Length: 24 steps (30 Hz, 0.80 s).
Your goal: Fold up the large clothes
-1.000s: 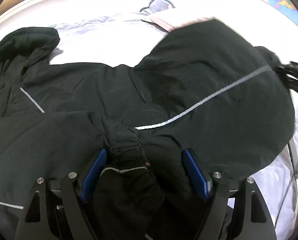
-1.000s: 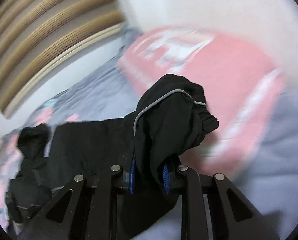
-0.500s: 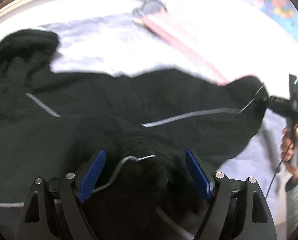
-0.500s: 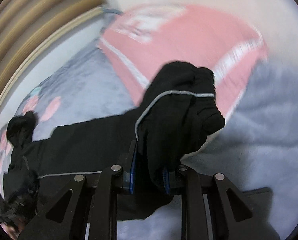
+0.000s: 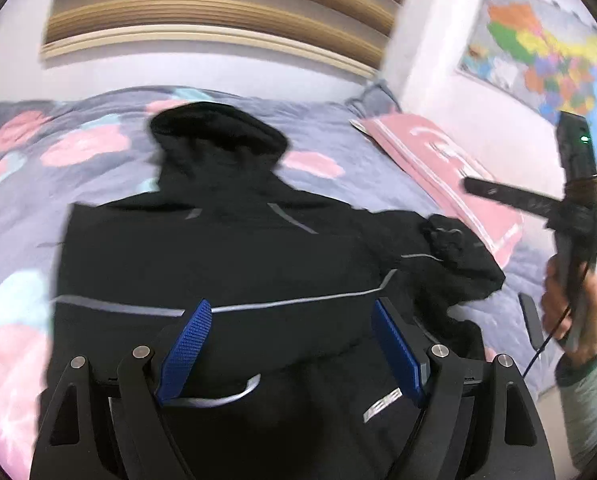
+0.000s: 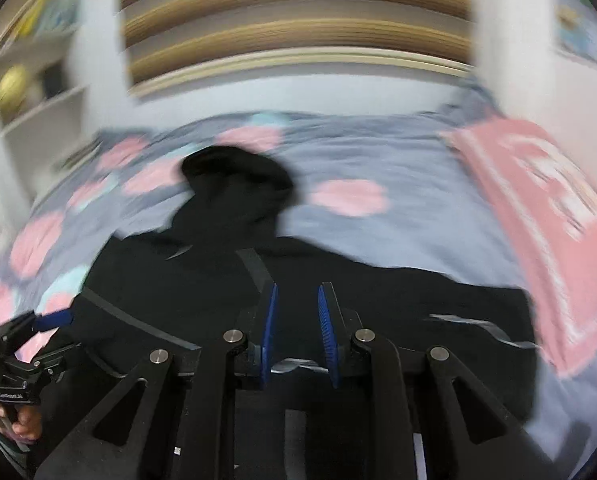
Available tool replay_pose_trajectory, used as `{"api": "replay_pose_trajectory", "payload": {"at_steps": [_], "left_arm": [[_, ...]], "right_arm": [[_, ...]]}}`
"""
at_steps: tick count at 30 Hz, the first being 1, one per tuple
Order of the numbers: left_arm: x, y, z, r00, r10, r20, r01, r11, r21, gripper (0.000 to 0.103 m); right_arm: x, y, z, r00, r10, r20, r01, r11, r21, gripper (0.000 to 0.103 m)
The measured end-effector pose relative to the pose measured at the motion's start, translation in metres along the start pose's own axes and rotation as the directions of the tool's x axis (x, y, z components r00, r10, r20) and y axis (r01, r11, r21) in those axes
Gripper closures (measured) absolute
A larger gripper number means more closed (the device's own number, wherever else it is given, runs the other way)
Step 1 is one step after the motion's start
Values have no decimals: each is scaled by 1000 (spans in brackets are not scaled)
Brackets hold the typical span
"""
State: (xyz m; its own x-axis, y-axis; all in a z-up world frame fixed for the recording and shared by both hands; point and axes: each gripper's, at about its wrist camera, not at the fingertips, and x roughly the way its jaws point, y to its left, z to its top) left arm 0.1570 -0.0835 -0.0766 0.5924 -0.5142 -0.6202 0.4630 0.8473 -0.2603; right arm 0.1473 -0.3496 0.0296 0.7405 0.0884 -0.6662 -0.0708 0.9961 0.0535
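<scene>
Garment: a black hooded jacket point(image 5: 226, 256) lay spread on the bed point(image 5: 338, 152), hood toward the headboard, grey reflective piping running across its body.
Right sleeve: it lay out toward the pink pillow point(image 5: 442, 172), its cuff bunched in a loose lump beside the pillow's edge.
Left tool point(image 5: 294, 344): its blue pads stood wide apart above the jacket's lower body; dark cloth lay under and between them, but neither pad pressed on it, so it held nothing.
Right tool point(image 6: 296, 324): its pads were drawn close together with only a narrow gap; no cloth showed between them in its own view, which was blurred, so it seemed to be closed on nothing.
Right hand point(image 5: 570, 300): seen from the left view, it held its tool raised off the bed near the pillow.
Stage, as judged: the jacket lay flat and free of both tools, ready for the next fold.
Risk one: the bunched cuff could get folded in as a lump, because it was never smoothed.
Risk two: slippery shell fabric could slide out of a shallow pinch, leaving the fold crooked.
Risk three: a grab at the sleeve could catch the pillow or bedcover too, since they lay touching.
</scene>
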Motion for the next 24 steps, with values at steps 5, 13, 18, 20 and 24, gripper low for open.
{"api": "replay_pose_trajectory", "payload": {"at_steps": [5,13,18,20,24], "left_arm": [[-39,45,-16,998,54,16,-54,998,-28,20],[-55,71,-36,997,74,3,-74,997,-39,19],[-32,67,-34,999,50,-21,-52,997,-57,19],[-18,65,-34,998,39,-45,-42,996,-73,19],[4,59,-37,995,43,-93,-49,997,-60,19]], "right_arm": [[30,26,-11,999,-6,-44,8,999,39,35],[40,-113,-59,958,-257,-127,278,940,197,24],[67,-183,-87,941,-247,-233,305,918,256,17],[86,-197,-95,933,-236,-270,307,916,258,17],[117,-215,-107,904,-304,-300,382,889,253,18]]}}
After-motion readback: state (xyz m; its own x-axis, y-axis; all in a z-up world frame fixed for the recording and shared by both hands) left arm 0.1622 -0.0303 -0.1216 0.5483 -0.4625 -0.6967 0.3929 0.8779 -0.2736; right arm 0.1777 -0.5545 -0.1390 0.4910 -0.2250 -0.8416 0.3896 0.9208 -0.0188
